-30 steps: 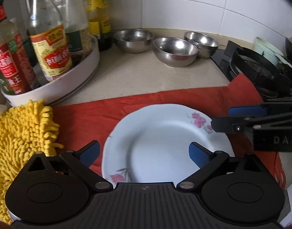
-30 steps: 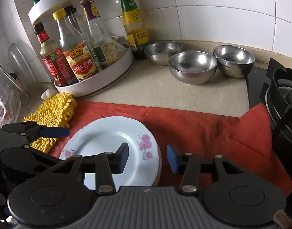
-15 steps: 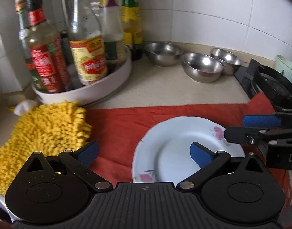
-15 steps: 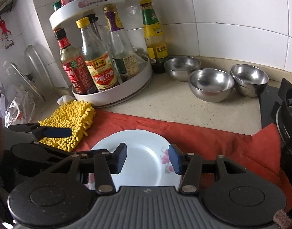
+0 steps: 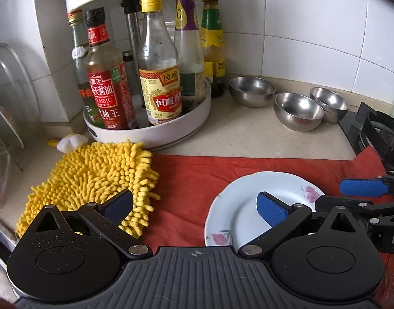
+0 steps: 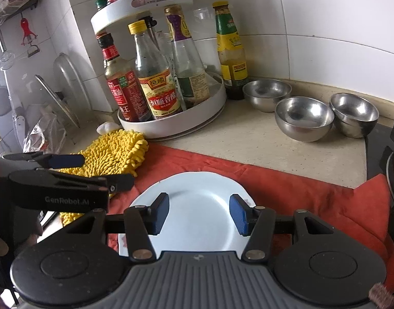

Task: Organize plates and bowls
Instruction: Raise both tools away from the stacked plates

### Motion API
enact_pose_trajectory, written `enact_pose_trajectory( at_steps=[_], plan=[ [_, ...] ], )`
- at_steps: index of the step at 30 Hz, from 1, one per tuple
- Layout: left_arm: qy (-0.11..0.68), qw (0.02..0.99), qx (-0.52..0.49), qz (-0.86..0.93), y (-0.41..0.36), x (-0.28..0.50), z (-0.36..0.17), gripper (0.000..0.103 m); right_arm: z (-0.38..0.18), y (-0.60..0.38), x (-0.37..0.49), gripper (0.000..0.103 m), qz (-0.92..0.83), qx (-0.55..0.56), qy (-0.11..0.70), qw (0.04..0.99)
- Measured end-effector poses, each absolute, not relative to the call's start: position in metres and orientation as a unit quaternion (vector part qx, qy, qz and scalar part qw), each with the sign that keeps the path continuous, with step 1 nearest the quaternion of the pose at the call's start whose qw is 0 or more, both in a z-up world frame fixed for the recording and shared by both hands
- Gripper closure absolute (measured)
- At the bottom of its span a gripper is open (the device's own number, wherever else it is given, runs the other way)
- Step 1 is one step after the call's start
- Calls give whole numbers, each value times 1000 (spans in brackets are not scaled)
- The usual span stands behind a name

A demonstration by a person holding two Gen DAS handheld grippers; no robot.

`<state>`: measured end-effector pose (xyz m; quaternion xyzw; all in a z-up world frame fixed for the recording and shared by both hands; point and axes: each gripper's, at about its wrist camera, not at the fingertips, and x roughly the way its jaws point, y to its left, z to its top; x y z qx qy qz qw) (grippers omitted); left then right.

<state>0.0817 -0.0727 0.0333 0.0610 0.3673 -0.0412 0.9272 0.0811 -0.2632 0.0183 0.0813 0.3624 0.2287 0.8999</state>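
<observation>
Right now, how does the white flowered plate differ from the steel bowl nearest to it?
The white flowered plate is shallow, matte and pink-patterned; the middle steel bowl is deep, shiny and plain. The plate lies on the red cloth, the bowl on bare beige counter. Both sit upright and look empty.

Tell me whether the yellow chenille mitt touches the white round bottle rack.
Cannot tell. In the left wrist view the yellow chenille mitt has fringe overlapping the white round bottle rack base, with no gap or contact plainly visible.
</observation>
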Motion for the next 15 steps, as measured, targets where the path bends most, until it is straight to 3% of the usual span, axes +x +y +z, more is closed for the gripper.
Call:
enact_pose_trajectory(
  at_steps=[15],
  plan=[
    [432, 886, 109, -125, -118, 84, 17, 0, 15, -293, 78, 53, 205, 99, 358, 906]
  ],
)
